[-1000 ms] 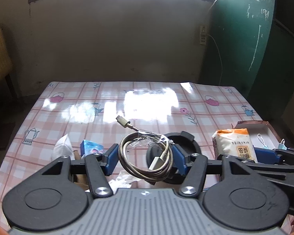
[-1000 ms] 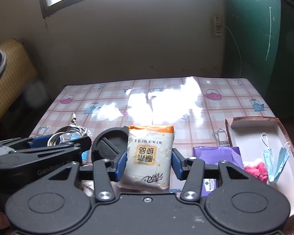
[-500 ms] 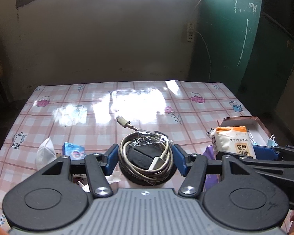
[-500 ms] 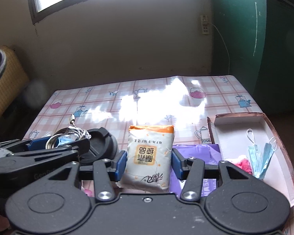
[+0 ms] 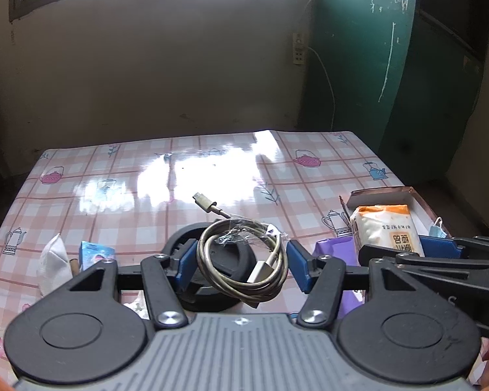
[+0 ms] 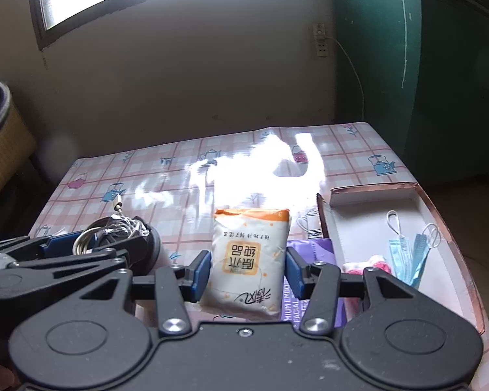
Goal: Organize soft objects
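1. Left wrist view, setting: beige plaster wall, window strip above, dark green door at right; pink checked glossy tablecloth (image 5: 140,202) printed with teapots.
2. Left gripper (image 5: 236,262): clenched on a coiled silver braided charging cable (image 5: 241,260), blue pads pressing both sides of the coil; one plug sticks out toward the far side. No writing legible on it.
3. Beneath the coil: round black plastic stand (image 5: 212,296) on the cloth.
4. Left of the gripper: folded white face mask (image 5: 53,265) and small light-blue printed packet (image 5: 94,254); print unreadable.
5. Right: white-and-orange soft tissue pack (image 5: 386,228), held by the other tool, in front of the copper-edged white cardboard box (image 5: 383,194).
6. Right wrist view, same room and cloth.
7. Right gripper (image 6: 247,272): grasping the tissue pack by its sides, held above the cloth; orange panel bears Chinese characters seen upside down, plus a brush-script logo.
8. Purple flat packet (image 6: 309,254) under the pack; partial white lettering "MIUM EMBO… FACIAL".
9. Box interior: blue pleated surgical masks (image 6: 407,257) and a pink fluffy item (image 6: 376,264).
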Tool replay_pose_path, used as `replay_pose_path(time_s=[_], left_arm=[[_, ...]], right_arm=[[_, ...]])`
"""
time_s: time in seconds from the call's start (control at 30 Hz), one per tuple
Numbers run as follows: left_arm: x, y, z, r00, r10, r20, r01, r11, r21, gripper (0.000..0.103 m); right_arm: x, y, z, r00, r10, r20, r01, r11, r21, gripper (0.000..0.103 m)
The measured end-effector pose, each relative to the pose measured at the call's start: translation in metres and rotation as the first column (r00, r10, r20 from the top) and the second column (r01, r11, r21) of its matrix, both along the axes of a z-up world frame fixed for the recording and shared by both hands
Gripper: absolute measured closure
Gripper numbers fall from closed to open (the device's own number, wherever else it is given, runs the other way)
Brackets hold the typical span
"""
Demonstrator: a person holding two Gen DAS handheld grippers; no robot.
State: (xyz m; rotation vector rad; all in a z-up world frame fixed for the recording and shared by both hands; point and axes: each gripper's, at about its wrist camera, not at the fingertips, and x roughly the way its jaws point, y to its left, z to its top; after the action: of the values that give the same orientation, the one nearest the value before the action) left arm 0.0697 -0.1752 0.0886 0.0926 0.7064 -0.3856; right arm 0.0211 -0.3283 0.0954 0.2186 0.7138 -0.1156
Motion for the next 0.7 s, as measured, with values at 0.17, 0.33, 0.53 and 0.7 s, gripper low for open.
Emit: replay_pose_path(time_s=[0.17, 0.33, 0.53, 0.7], left_arm=[[-0.002, -0.007, -0.001, 1.0, -0.008, -0.004, 0.008, 1.0, -0.002, 0.043], [-0.005, -0.015, -0.001, 1.0, -0.026, -0.005, 0.026, 1.0, 0.001, 0.043], [-0.008, -0.026, -0.002, 0.999, -0.045, -0.004, 0.045, 0.999, 0.004, 0.043], [-0.01, -0.035, -0.003, 0.998, -0.062, -0.007, 0.062, 0.998, 0.005, 0.043]], right_arm=[[-0.003, -0.008, -0.001, 1.0, -0.016, -0.002, 0.016, 1.0, 0.0, 0.044], [-0.004, -0.017, -0.002, 0.999, -0.032, -0.004, 0.032, 0.999, 0.001, 0.044], [-0.009, -0.029, -0.002, 0.999, -0.052, -0.004, 0.052, 0.999, 0.002, 0.044], [-0.012, -0.039, -0.004, 0.998, -0.067, -0.007, 0.067, 0.998, 0.002, 0.044]])
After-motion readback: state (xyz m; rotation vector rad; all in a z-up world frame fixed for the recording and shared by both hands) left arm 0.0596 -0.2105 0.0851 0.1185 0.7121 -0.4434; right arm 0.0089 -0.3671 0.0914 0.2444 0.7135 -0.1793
